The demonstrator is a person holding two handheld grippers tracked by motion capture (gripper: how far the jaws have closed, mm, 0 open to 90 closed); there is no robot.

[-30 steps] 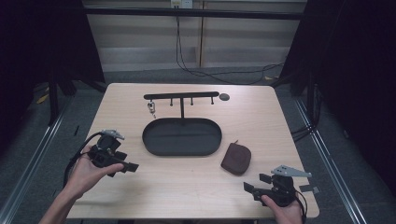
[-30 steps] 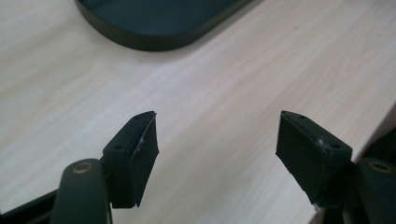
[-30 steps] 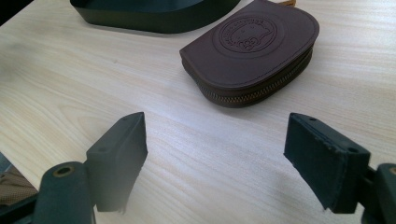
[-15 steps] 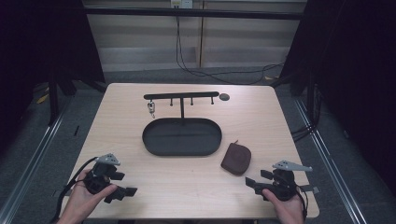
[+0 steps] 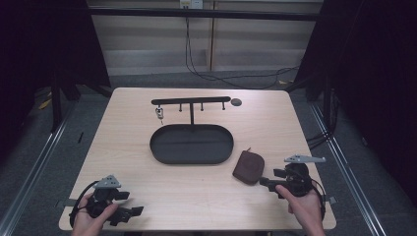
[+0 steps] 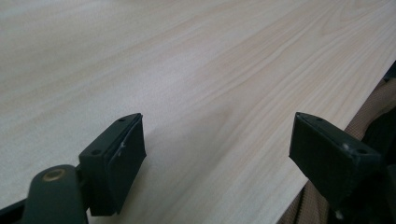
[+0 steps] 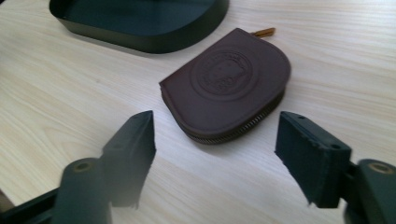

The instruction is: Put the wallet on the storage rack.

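Brown zip pouch [image 7: 229, 88] flat on the tabletop [image 5: 128, 147], just right of the black tray [image 5: 192, 144]. Right gripper [image 7: 215, 154] aimed at it, fingers apart and just narrowing, nothing between them, likely lining up a grasp. Left gripper [image 6: 217, 158] parked near the front edge, fingers wide apart and empty.

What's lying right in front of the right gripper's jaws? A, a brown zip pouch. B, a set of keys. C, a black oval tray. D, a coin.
A: the brown pouch lies flat on the table just ahead of the right gripper, whose jaws stand open and apart from it; the tray sits farther back.
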